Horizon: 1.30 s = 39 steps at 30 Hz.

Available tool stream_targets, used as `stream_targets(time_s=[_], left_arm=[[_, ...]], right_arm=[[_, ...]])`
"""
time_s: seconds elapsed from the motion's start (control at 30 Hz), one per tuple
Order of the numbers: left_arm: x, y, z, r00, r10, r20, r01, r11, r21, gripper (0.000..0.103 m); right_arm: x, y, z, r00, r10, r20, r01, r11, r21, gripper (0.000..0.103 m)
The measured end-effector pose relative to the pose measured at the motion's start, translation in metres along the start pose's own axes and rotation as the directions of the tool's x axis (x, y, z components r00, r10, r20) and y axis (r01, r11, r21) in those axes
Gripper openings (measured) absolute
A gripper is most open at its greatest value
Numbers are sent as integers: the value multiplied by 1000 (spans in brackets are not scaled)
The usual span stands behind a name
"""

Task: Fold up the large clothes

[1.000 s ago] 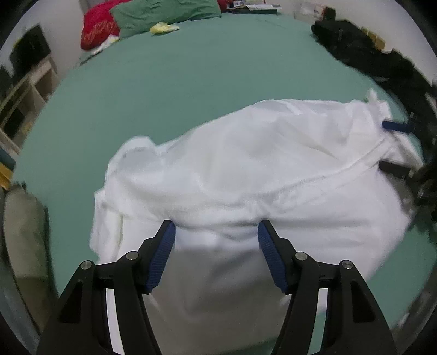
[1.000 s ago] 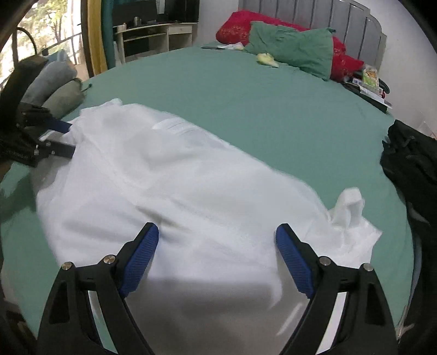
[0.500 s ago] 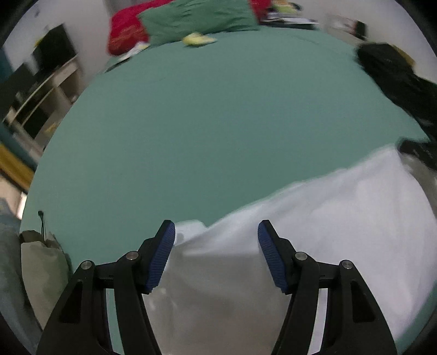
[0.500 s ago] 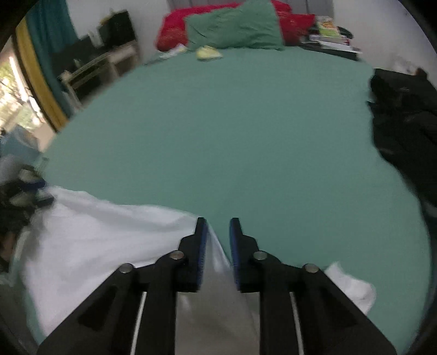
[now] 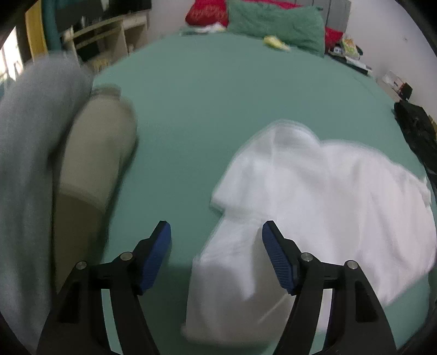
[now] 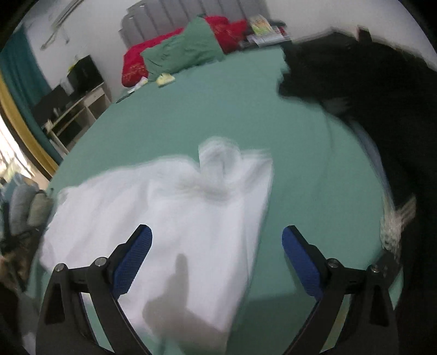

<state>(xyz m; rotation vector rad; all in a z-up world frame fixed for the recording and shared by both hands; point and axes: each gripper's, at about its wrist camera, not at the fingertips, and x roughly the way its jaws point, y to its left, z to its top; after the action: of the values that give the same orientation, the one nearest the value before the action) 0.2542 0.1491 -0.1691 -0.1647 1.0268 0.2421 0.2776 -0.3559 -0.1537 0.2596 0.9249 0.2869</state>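
Both tongs, left (image 5: 216,255) and right (image 6: 217,262), gape empty over the white garment (image 5: 314,207), bare green sheet (image 5: 204,109) beyond its edges.

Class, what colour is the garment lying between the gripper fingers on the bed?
White garment, plain; clearest in the left wrist view.

Right gripper (image 6: 215,252) jaws spread wide above white garment (image 6: 169,213).

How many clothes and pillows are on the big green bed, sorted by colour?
White: 1, the white garment lying crumpled on the bed sheet
Black: 1, the black clothes pile
Beige: 1, the beige folded garment
Grey: 1, the grey folded garment
Green: 1, the green pillow
Red: 1, the red pillow
Total: 6
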Motion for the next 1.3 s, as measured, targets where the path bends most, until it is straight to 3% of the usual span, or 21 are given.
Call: stream_targets(time_s=[0.03,0.1,0.13,0.17,0.2,0.27,0.47,0.53,0.63,0.77,0.83,0.87,0.9,0.93,1.0,1.1,1.2,1.3], left_arm=[[3,1,-10,1000,-8,-19,8,1000,0,73],[6,-1,-27,999,-20,-29,21,1000,11,73],[4,-1,-34,1000,-26,-13,26,1000,2,73],[1,0,-40,1000,-30,-1,30,999,-12,68],[0,0,-43,999,-51,-3,51,999,-13,42],[-9,-5,-48,998,-64,-1,64,998,15,6],[-55,-2,-73,997,-28,76,30,999,-34,5],[-62,7,-73,998,-39,56,42,998,-49,5],[-68,5,-100,998,-56,-16,55,997,-61,5],[-66,-3,-116,993,-41,-107,38,999,-30,12],[-74,-6,-110,996,-26,-91,24,1000,-20,38],[-81,-7,-103,998,-20,-58,19,1000,-23,57],[-86,-8,-98,999,-17,-29,17,1000,-22,60],[-91,-11,-92,1000,-20,-4,19,1000,-13,60],[-89,-20,-80,999,-33,13,32,999,27,60],[-67,-26,-64,1000,-5,-10,6,997,71,60],[-27,-19,-55,994,30,-101,-22,997,75,59],[-12,-3,-48,992,108,-63,-107,994,13,56]], right_arm=[[-1,-1,-13,999,22,-23,-22,1000,17,91],[8,0,-32,996,34,-79,-31,999,32,69],[9,1,-40,998,28,-59,-26,999,39,64],[7,2,-45,998,43,-39,-41,998,45,39],[7,3,-48,995,89,-51,-85,995,59,11],[7,6,-54,989,138,-48,-132,986,100,9],[-42,14,-55,994,90,60,-94,993,74,7],[-57,14,-58,995,65,70,-70,996,63,7],[-70,5,-74,998,41,36,-45,995,90,7],[-67,-7,-91,999,34,-41,-28,990,136,8],[-60,-3,-87,998,5,-57,1,993,114,10],[-59,-2,-88,998,-10,-57,16,994,105,13],[-60,-2,-89,998,-27,-53,32,995,99,17],[-61,-3,-88,998,-37,-49,42,994,99,20],[-64,-4,-87,998,-65,-27,68,992,105,37],[-67,-8,-83,997,-73,20,70,989,130,48],[-62,-13,-82,998,-65,11,62,987,149,49],[-55,-14,-82,997,-71,-7,71,987,145,50]])
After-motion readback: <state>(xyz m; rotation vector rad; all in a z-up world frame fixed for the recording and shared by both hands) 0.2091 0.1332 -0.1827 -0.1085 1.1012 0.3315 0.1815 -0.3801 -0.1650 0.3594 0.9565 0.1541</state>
